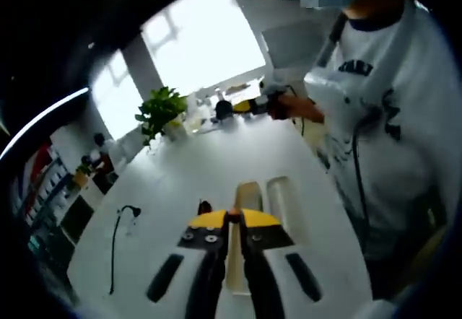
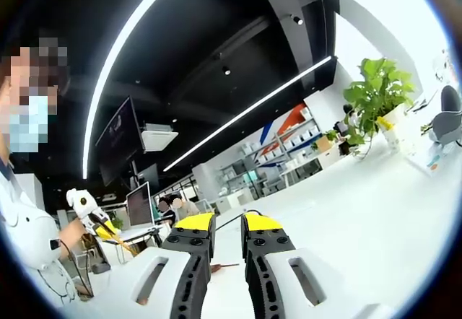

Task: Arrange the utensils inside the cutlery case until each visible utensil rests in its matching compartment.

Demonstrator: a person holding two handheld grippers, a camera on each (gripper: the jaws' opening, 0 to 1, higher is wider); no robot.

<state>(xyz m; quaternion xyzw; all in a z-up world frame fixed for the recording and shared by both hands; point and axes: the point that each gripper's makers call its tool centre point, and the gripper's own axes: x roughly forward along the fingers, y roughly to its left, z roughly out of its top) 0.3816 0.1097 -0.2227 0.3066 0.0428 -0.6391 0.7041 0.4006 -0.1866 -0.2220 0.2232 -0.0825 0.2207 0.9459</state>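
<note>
My left gripper (image 1: 232,216) has its yellow-tipped jaws close together on a long cream-coloured utensil (image 1: 235,261) that runs back between them. Just beyond the tips lies the cream cutlery case (image 1: 285,205) on the white table, two long compartments showing. A small dark red thing (image 1: 204,206) lies by the left jaw tip. My right gripper (image 2: 220,226) is held above the table with a narrow gap between its jaws and nothing in it. In the right gripper view the left gripper (image 2: 102,226) is in a hand, a thin brown stick (image 2: 124,245) jutting from it. The right gripper (image 1: 245,106) appears far back.
A person in a white shirt (image 1: 390,117) stands at the table's right side. A potted plant (image 1: 160,111) (image 2: 375,88) stands at the far end, and a black cable (image 1: 115,239) lies at the left. A thin brown utensil (image 2: 224,265) lies on the table.
</note>
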